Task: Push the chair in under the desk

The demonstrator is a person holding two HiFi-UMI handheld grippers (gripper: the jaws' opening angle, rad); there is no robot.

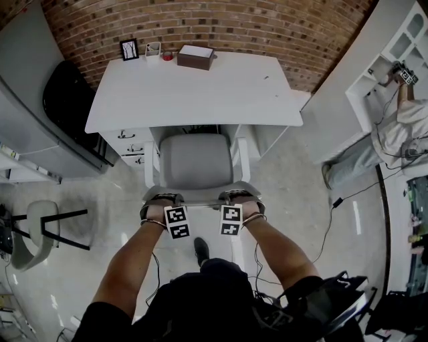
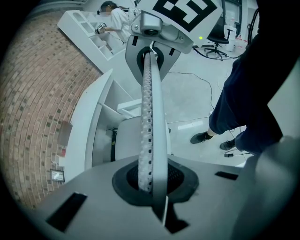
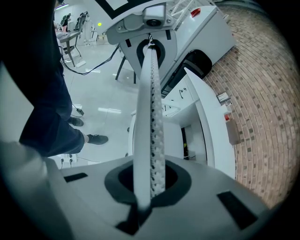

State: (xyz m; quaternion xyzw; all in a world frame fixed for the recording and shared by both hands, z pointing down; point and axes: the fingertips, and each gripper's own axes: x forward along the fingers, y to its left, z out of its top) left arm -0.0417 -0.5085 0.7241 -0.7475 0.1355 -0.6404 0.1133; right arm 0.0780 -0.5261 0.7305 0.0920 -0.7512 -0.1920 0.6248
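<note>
Though white-framed, the chair has a grey seat

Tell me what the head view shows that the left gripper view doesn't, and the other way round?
Head view only: the person's forearms, a spare chair to the left. Left gripper view only: the left gripper's shut jaws close up, a black office chair far off. Both: white desk, grey chair, brick wall.
</note>
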